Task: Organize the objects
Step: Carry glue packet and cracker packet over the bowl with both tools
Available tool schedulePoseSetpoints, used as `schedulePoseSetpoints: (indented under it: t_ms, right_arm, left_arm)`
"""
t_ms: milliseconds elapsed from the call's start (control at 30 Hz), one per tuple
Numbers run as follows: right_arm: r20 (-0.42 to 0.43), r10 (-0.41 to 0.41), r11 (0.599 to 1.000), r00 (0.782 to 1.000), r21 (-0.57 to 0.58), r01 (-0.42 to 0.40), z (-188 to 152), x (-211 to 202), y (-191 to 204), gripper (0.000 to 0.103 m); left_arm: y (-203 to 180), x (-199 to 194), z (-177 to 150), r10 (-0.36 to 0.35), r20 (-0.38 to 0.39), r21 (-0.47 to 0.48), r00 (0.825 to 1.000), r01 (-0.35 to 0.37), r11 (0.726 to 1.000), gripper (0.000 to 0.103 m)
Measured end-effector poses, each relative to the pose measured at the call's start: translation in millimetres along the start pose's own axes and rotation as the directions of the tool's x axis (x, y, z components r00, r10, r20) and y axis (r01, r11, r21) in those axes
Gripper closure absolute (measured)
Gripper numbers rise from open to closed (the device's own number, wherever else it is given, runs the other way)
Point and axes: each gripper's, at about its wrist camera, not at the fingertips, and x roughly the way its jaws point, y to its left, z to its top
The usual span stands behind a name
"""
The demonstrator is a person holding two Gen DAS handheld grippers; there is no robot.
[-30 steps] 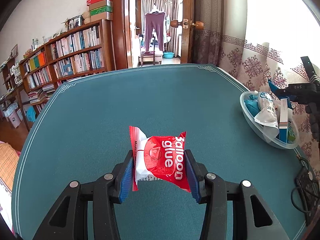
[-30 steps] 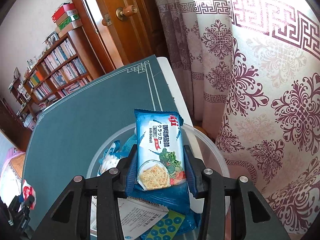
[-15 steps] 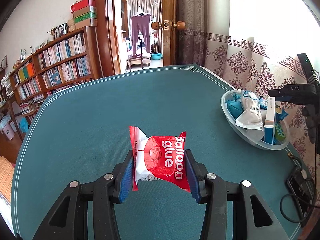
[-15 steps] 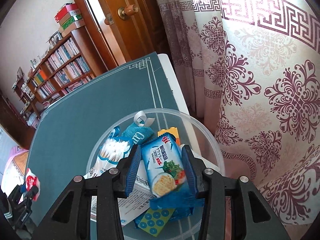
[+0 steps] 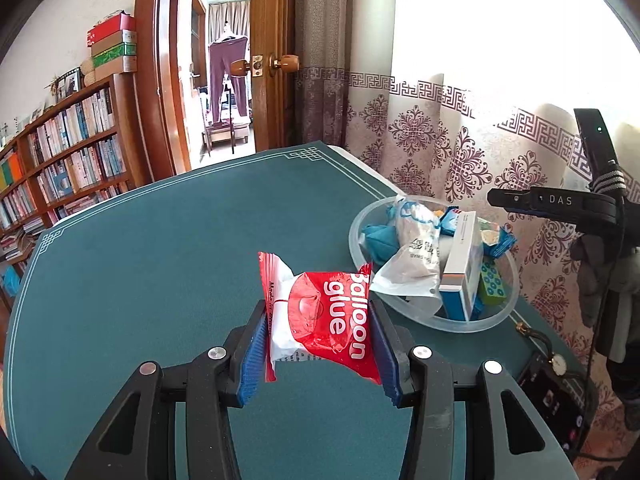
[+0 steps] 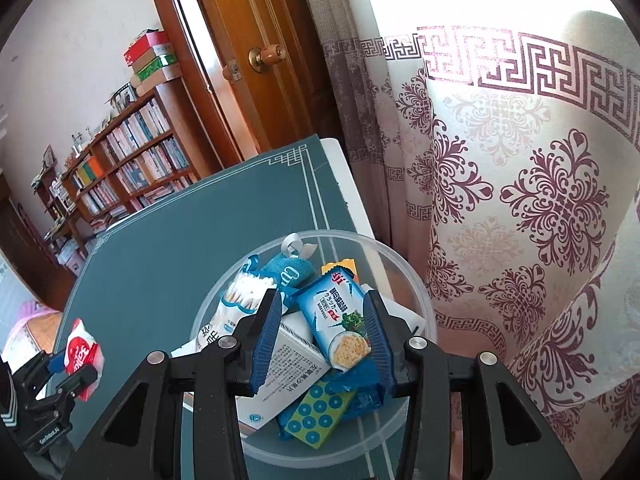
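Observation:
My left gripper (image 5: 318, 312) is shut on a red and white "balloon glue" packet (image 5: 320, 320), held above the green table mat (image 5: 160, 260) just left of a clear plastic bowl (image 5: 436, 322). The right wrist view also shows this packet (image 6: 82, 352), at lower left. My right gripper (image 6: 323, 298) hovers over the bowl (image 6: 404, 256) with its jaws apart. A blue cracker packet (image 6: 336, 316) lies tilted on the pile below, loose between the fingers. The bowl also holds a cotton swab bag (image 6: 240, 292), a white box (image 6: 288, 368) and a teal cloth (image 6: 288, 276).
A patterned curtain (image 6: 520, 200) hangs close behind the bowl at the table's right edge. A black device with a cable (image 5: 556, 396) lies at the front right corner. A bookshelf (image 5: 60, 160) and an open wooden door (image 5: 272, 80) stand beyond the table.
The cracker packet slipped out of the right jaws and dropped into the bowl as that gripper drew back. My left gripper carried the balloon glue packet closer to the bowl.

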Motion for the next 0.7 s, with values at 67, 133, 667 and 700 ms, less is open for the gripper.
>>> schedulePoseSetpoints:
  t_ms: [67, 133, 667, 700]
  right_arm:
    - [0.016, 0.000, 1.000, 1.000, 0.005, 0.000, -2.3, -6.8, -1.3, 0.059]
    - [0.034, -0.005, 1.000, 0.999, 0.003, 0.005, -5.8, -14.1, -3.5, 0.059]
    - [0.080, -0.014, 0.999, 0.997, 0.038, 0.011, -18.7, -36.1, -27.8, 0.059]
    - [0.079, -0.014, 0.999, 0.997, 0.041, 0.011, -19.3, -35.6, -29.4, 0.059]
  left_arm:
    - [-12.1, 0.6, 7.0, -0.033, 0.008, 0.012, 0.999, 0.033, 0.999, 0.053]
    - [-28.7, 1.2, 12.0, -0.074, 0.013, 0.032, 0.997, 0.074, 0.997, 0.053]
    - [-145.3, 39.1, 11.0, -0.310, -0.104, 0.181, 0.945, 0.325, 0.928, 0.053]
    - [-146.6, 44.6, 10.9, -0.317, -0.118, 0.175, 0.941, 0.334, 0.926, 0.053]
